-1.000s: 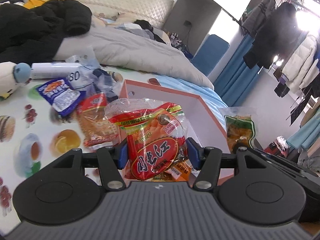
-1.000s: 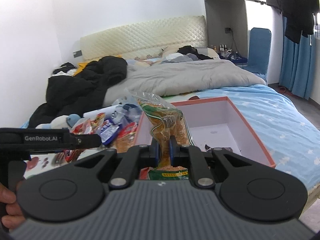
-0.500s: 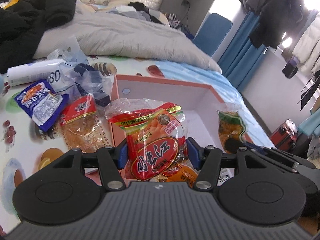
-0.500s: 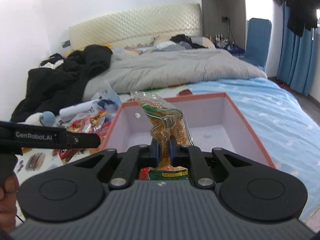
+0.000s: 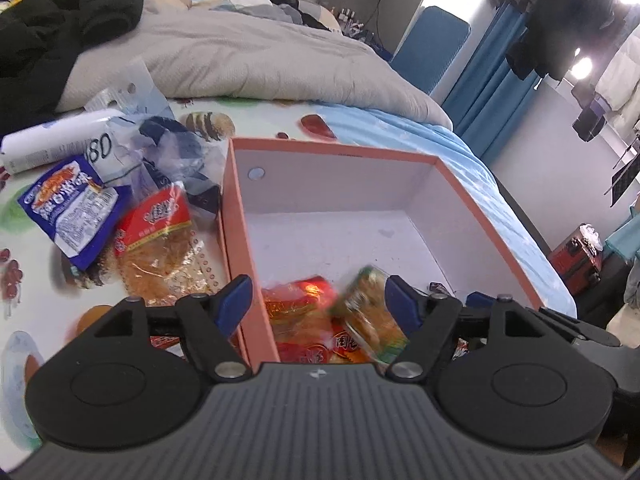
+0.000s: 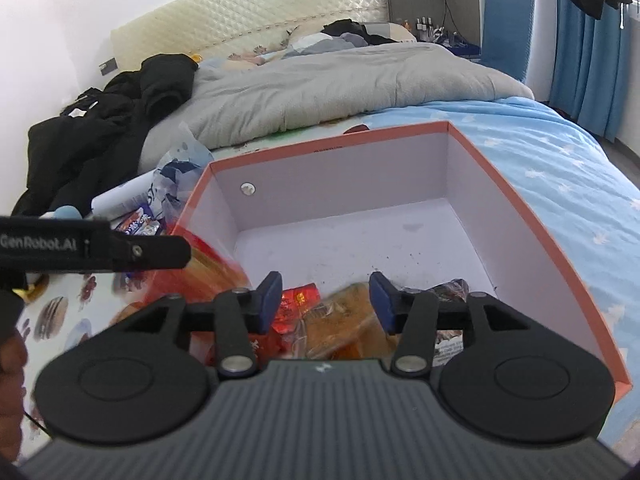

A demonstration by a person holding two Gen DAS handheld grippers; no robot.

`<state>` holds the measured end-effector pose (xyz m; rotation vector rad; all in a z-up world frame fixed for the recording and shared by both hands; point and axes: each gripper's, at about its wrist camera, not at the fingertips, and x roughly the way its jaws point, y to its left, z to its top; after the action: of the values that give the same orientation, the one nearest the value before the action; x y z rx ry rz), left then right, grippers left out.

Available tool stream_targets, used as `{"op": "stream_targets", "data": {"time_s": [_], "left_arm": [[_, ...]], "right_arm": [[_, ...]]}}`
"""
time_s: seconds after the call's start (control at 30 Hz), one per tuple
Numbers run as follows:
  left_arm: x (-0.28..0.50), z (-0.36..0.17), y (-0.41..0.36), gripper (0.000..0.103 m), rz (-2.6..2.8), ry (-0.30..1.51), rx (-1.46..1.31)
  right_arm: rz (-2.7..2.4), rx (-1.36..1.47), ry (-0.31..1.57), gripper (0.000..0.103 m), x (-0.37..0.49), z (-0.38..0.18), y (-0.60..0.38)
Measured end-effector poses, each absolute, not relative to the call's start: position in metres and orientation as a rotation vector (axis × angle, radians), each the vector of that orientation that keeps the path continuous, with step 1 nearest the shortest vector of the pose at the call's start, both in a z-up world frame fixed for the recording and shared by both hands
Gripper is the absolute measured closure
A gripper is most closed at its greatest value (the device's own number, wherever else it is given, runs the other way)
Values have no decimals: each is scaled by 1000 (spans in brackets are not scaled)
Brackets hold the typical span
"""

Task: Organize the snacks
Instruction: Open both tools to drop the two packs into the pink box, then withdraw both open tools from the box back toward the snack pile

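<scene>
Both tongs were found released over the near end of the box [image 5: 484, 216]. The left gripper [image 5: 318, 304] had just been opened, its jaws standing apart with nothing pressed between the pads; the red snack bag [image 5: 298, 312] was seen lying on the box floor below. The right gripper [image 6: 322, 300] had likewise just been opened, and the green-and-orange snack bag [image 6: 344, 328] was caught blurred beneath it, apparently mid-drop, clear of both pads. A darker packet [image 6: 450, 292] was already resting in the near right corner.

Step in hand was judged to be the release into the box. To do it well:
- jaws should be kept wide until both bags are settled, so no film snags on a pad
- grippers should be lifted straight up, clear of the box wall
- far half of the box was left bare, so later drops should be aimed deeper to avoid a pile at the near wall

Outside, to the left on the printed cloth [image 5: 24, 280], the blue packet [image 5: 74, 208], red-topped noodle bag [image 5: 160, 240] and white tube [image 5: 52, 140] were still to be fetched.
</scene>
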<state>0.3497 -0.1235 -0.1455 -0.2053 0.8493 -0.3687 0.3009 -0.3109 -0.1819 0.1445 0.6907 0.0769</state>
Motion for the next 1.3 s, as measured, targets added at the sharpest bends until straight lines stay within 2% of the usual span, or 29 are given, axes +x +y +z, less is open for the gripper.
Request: {"op": "stream_targets", "data": {"time_s": [0.63, 1.3], "left_arm": [[218, -61, -87, 26, -312, 684, -176], [105, -39, -45, 26, -222, 640, -187]], "right_arm": [[143, 145, 553, 52, 204, -121, -285], [205, 119, 511, 52, 124, -108, -256]]}}
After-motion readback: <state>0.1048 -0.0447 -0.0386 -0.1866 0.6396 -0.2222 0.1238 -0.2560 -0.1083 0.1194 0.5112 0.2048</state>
